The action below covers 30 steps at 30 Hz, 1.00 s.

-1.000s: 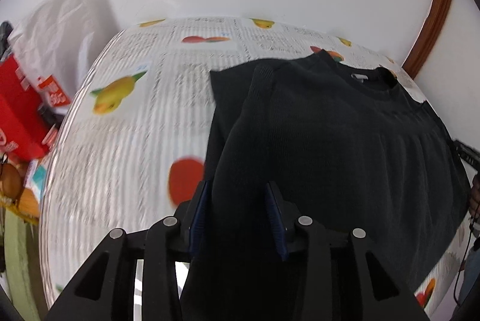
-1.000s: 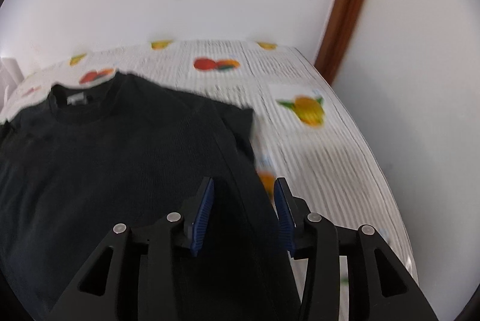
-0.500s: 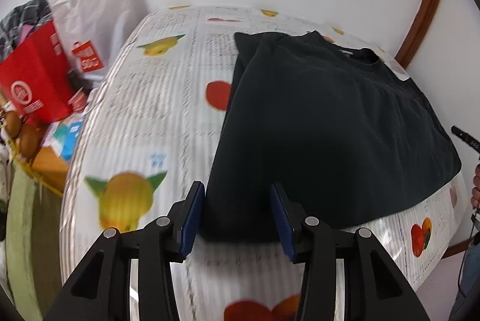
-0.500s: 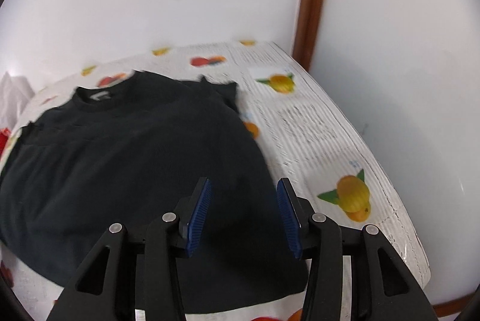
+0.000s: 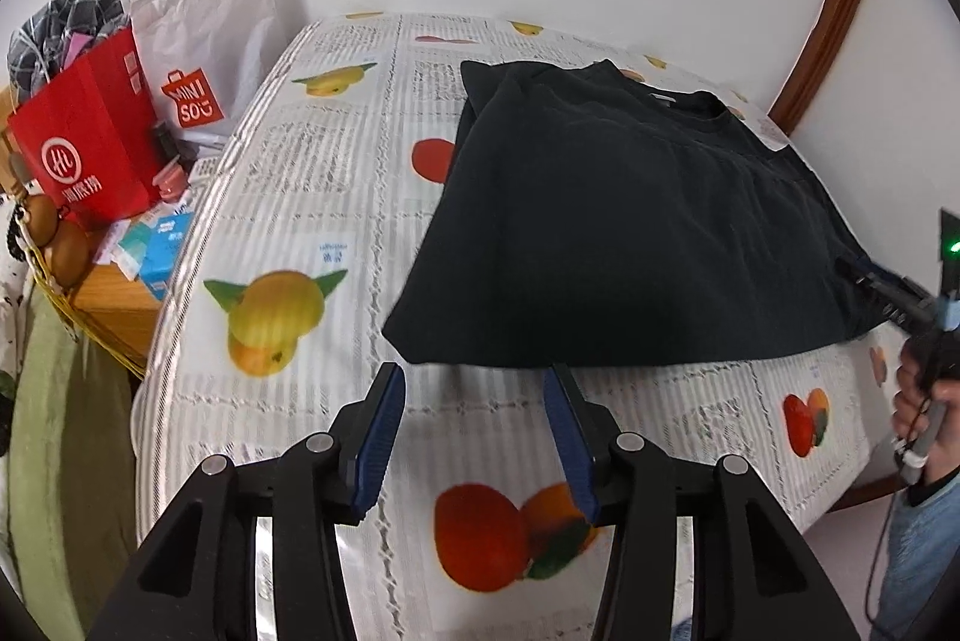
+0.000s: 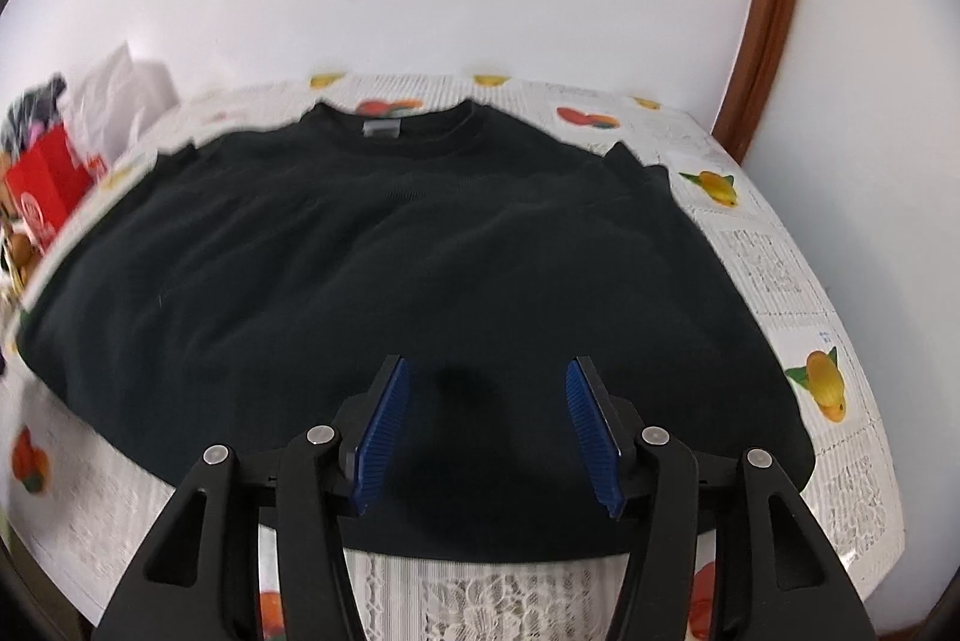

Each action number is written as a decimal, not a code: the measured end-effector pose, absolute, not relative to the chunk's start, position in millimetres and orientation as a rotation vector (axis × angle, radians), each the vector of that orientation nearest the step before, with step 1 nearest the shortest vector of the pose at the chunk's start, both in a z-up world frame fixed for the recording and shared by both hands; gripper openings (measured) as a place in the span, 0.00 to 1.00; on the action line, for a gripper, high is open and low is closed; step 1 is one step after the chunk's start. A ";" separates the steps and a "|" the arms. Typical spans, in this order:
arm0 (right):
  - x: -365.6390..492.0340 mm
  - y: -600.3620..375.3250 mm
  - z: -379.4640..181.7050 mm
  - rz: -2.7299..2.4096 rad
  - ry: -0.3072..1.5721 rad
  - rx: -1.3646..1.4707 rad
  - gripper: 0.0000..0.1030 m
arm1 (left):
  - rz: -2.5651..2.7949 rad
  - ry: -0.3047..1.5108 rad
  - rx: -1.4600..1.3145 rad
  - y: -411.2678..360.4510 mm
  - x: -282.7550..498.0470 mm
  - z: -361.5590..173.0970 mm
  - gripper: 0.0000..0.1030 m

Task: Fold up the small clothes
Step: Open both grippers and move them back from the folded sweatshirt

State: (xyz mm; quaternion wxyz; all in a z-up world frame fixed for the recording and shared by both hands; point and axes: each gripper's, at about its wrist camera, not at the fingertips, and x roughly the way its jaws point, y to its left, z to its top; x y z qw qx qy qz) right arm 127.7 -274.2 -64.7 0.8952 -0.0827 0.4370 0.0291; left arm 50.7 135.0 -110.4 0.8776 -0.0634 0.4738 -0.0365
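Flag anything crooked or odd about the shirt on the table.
The black shirt lies flat, sleeves tucked in, collar away from the grippers. Only small oddity: a sleeve corner pokes up near the right shoulder. Nothing torn.

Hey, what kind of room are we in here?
Probably a lived-in home room: a table under a fruit-print tablecloth against a white wall, shopping bags piled beside it, and a black T-shirt spread flat for folding.

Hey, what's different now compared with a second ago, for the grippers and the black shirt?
Both grippers drew back toward the shirt's hem: the left gripper now sits off the black T-shirt over the fruit-print tablecloth, and the right gripper hovers above the hem. Both jaws opened wider. The shirt stayed flat.
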 end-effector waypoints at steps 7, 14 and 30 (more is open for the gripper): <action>110.7 -287.3 -72.8 0.024 0.947 -0.162 0.53 | -0.100 0.992 -0.164 134.8 43.0 -114.3 0.44; 100.0 -272.0 -59.3 0.055 0.921 -0.163 0.54 | -0.138 1.021 -0.166 124.2 40.9 -124.5 0.44; 101.3 -205.3 -62.2 0.165 0.915 -0.220 0.56 | -0.116 1.064 -0.217 149.7 33.9 -143.2 0.47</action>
